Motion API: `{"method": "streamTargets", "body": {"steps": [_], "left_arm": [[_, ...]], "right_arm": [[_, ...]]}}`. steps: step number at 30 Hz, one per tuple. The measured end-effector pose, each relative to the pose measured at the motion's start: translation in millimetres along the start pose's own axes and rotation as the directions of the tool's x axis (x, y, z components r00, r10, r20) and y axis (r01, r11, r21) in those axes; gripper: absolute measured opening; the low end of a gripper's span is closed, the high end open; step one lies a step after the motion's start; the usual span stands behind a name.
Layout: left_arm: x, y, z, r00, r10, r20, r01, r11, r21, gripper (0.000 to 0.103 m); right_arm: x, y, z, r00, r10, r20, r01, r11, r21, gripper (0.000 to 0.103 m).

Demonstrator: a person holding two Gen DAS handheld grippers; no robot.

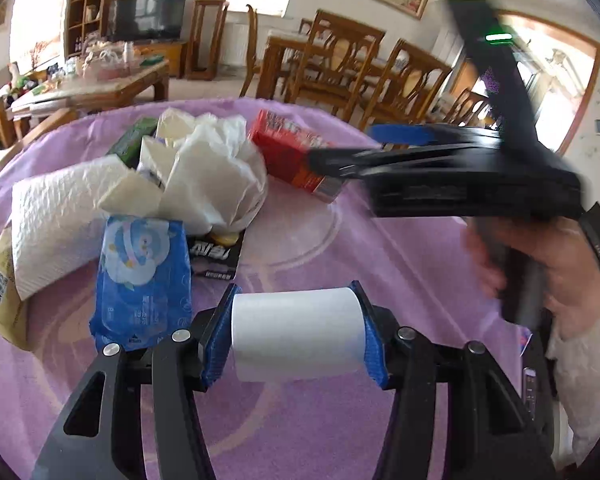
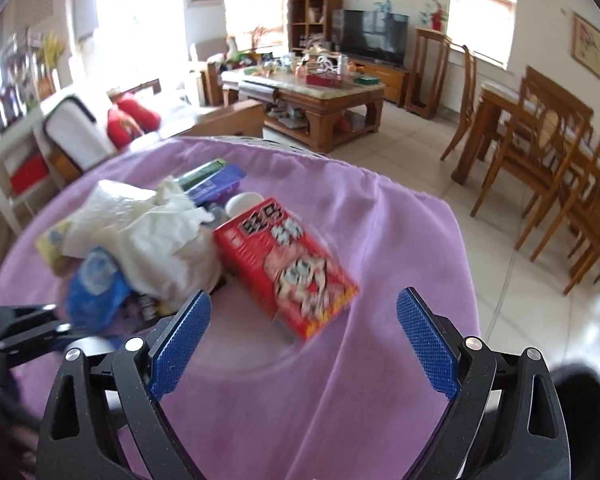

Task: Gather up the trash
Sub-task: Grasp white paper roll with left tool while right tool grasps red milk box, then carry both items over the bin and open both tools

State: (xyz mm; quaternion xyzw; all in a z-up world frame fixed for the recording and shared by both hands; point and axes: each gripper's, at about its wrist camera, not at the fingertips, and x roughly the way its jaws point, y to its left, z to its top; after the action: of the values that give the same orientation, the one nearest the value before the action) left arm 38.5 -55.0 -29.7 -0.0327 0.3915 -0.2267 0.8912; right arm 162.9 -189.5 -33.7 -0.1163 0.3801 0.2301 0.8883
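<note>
At the left of the left wrist view a paper towel [image 1: 60, 220], blue wipes pack [image 1: 144, 280] and crumpled tissues [image 1: 216, 176] still litter the purple-covered desk [image 1: 380, 264]. Lower centre, the left gripper [image 1: 296, 334] clamps a white paper roll [image 1: 296, 334]; at right, the right gripper [image 2: 304, 344], fingers spread and empty, nears the red carton [image 2: 288, 268], so most collecting seems left.

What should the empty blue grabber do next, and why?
Probably push the right gripper forward and close on the red carton: its jaws stand open with nothing between them, the carton lies just ahead, and the left gripper already holds the white roll.
</note>
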Motion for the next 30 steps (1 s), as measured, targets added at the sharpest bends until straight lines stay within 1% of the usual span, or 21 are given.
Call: {"method": "streamTargets", "body": {"steps": [1, 3, 5, 7, 9, 10, 12, 14, 15, 17, 21, 23, 26, 28, 29, 30], "left_arm": [[-4.0, -1.9, 1.1, 1.000, -0.013, 0.025, 0.013, 1.000, 0.012, 0.049], [-11.3, -6.4, 0.9, 0.998, -0.011, 0.059, 0.010, 0.999, 0.032, 0.049], [-12.4, -7.2, 2.9, 0.998, -0.015, 0.062, 0.014, 1.000, 0.028, 0.049], [-13.5, -5.9, 3.5, 0.997, -0.022, 0.067, 0.022, 1.000, 0.015, 0.049], [-16.4, -7.5, 3.1, 0.997, -0.025, 0.074, 0.025, 1.000, 0.009, 0.049], [-17.1, -8.4, 3.5, 0.997, -0.027, 0.075, 0.027, 1.000, 0.009, 0.049], [-16.1, -6.7, 4.3, 0.997, -0.032, 0.075, 0.031, 0.999, 0.006, 0.049], [-15.0, -2.0, 5.6, 0.996, -0.035, 0.079, 0.036, 0.999, -0.005, 0.049], [-15.1, 1.8, 7.4, 0.996, -0.041, 0.081, 0.042, 0.999, -0.009, 0.049], [-14.3, 9.2, 11.1, 0.995, -0.054, 0.085, 0.055, 0.998, -0.017, 0.049], [-16.8, 11.2, 13.7, 0.991, -0.081, 0.109, 0.084, 0.996, -0.023, 0.049], [-17.8, 11.5, 15.1, 0.988, -0.098, 0.123, 0.101, 0.995, -0.017, 0.049], [-18.4, 9.6, 17.3, 0.982, -0.123, 0.141, 0.125, 0.992, -0.004, 0.049], [-17.5, 9.5, 18.8, 0.977, -0.151, 0.151, 0.154, 0.988, -0.010, 0.049], [-16.5, 9.4, 19.6, 0.973, -0.175, 0.153, 0.179, 0.984, -0.012, 0.049], [-14.9, 7.4, 20.4, 0.971, -0.186, 0.151, 0.189, 0.982, -0.010, 0.049]], "right_arm": [[7.7, 1.1, 4.4, 1.000, 0.005, -0.015, -0.005, 1.000, -0.018, 0.092], [19.9, 2.6, 11.7, 0.999, 0.010, -0.034, -0.012, 0.999, -0.044, 0.092], [29.5, 2.1, 14.6, 0.999, 0.008, -0.047, -0.011, 0.998, -0.058, 0.092], [38.2, -1.0, 16.9, 0.997, 0.040, -0.067, -0.043, 0.998, -0.044, 0.092], [45.0, -3.3, 18.7, 0.993, 0.085, -0.087, -0.087, 0.996, -0.024, 0.083], [47.9, -3.9, 20.1, 0.990, 0.098, -0.099, -0.100, 0.995, -0.017, 0.073], [50.1, -2.7, 19.3, 0.990, 0.093, -0.108, -0.095, 0.995, -0.014, 0.060], [48.3, -1.6, 15.2, 0.987, 0.118, -0.112, -0.117, 0.993, 0.014, 0.050], [46.8, -0.5, 13.4, 0.987, 0.120, -0.111, -0.118, 0.993, 0.025, 0.050], [34.7, 1.6, 4.0, 0.989, 0.116, -0.087, -0.112, 0.992, 0.049, 0.050], [1.2, -3.4, -10.4, 0.991, 0.136, -0.002, -0.134, 0.982, 0.130, 0.050], [-23.7, -6.0, -20.4, 0.985, 0.159, 0.061, -0.168, 0.969, 0.179, 0.050], [-59.7, -11.6, -37.2, 0.975, 0.179, 0.132, -0.205, 0.954, 0.219, 0.050], [-86.3, -14.7, -54.0, 0.968, 0.181, 0.175, -0.220, 0.946, 0.240, 0.050], [-96.3, -17.5, -60.2, 0.965, 0.177, 0.191, -0.222, 0.943, 0.248, 0.050], [-108.2, -21.4, -69.2, 0.965, 0.165, 0.206, -0.216, 0.942, 0.258, 0.050]]}}
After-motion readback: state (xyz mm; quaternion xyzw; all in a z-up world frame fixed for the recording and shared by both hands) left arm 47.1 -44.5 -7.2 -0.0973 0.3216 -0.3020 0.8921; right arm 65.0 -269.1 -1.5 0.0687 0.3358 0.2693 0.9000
